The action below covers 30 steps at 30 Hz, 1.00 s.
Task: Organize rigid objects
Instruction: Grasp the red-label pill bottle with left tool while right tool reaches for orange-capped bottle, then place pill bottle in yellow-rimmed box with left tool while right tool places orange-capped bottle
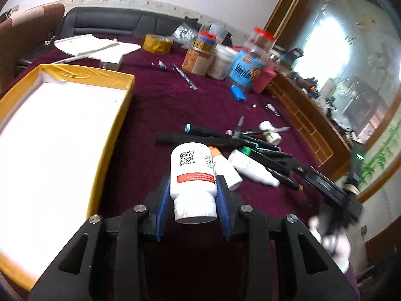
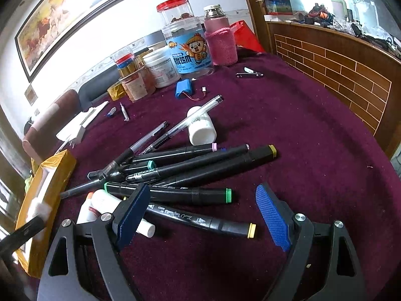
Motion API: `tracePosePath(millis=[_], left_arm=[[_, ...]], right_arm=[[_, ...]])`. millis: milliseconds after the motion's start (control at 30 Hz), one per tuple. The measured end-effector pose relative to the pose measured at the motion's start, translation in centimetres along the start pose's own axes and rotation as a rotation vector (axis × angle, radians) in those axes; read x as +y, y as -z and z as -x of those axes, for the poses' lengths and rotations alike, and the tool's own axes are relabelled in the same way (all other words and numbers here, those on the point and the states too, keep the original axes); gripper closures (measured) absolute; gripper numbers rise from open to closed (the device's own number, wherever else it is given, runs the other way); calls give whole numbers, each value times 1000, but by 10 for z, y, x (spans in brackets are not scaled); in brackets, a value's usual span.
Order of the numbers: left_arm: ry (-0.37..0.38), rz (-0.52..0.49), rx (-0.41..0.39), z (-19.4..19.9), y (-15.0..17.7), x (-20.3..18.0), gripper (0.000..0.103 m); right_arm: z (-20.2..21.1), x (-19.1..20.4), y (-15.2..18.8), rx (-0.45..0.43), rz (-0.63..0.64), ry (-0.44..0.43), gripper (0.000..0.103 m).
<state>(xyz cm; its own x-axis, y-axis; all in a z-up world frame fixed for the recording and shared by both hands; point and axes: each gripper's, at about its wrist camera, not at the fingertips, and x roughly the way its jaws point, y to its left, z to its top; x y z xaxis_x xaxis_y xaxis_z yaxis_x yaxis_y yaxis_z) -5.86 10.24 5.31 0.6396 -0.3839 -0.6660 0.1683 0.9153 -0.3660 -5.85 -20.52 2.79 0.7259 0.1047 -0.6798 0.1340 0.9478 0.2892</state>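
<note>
Left hand-held gripper (image 1: 193,190) clamps white QR-labelled bottle (image 1: 193,175), cap nearest.

Matte black left tool (image 1: 193,195) and right tool (image 2: 200,215), ribbed blue pads (image 2: 272,215), silver screws (image 1: 140,208).

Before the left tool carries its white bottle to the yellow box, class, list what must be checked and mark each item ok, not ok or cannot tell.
1. White bottle clamped between both pads of the left tool: ok.
2. Bottle cap on: ok.
3. Bottle lifted clear of the neighbouring small bottles: cannot tell.
4. Yellow box open with free white floor: ok.
5. Right tool open, holding nothing: ok.
6. Right tool clear of the marker pile: not ok, one pad overlaps a marker.
</note>
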Motion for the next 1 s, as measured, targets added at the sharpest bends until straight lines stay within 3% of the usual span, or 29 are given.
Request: tracePosePath(millis=[200,333,400,433,467,533,733,800,1000], left_arm=[[29,-19,-50,50,26,12,71],[40,-37,-78,66,33,18,71],[59,-32,-81,67,33,20,71],[64,-28,-83,68,33,22,71],[70,-21,-85,71,34,25,71],[67,-9,-90,76,36,32,71],[50,30,-111,96,41,56,71],[45,31,-117,100,42,61,71],[73,54,-125,112,23,80,71]], right_arm=[[1,11,-2,66,55,21,25],[36,59,4,50,182,-124,26],[33,97,13,127,291,-219,27],[27,108,17,162,317,-240,31],[15,125,21,212,357,-253,44],[-1,142,27,251,404,-234,55],[-49,167,33,333,425,-150,58],[-56,168,29,349,414,-129,77],[-29,175,24,342,387,-188,79]])
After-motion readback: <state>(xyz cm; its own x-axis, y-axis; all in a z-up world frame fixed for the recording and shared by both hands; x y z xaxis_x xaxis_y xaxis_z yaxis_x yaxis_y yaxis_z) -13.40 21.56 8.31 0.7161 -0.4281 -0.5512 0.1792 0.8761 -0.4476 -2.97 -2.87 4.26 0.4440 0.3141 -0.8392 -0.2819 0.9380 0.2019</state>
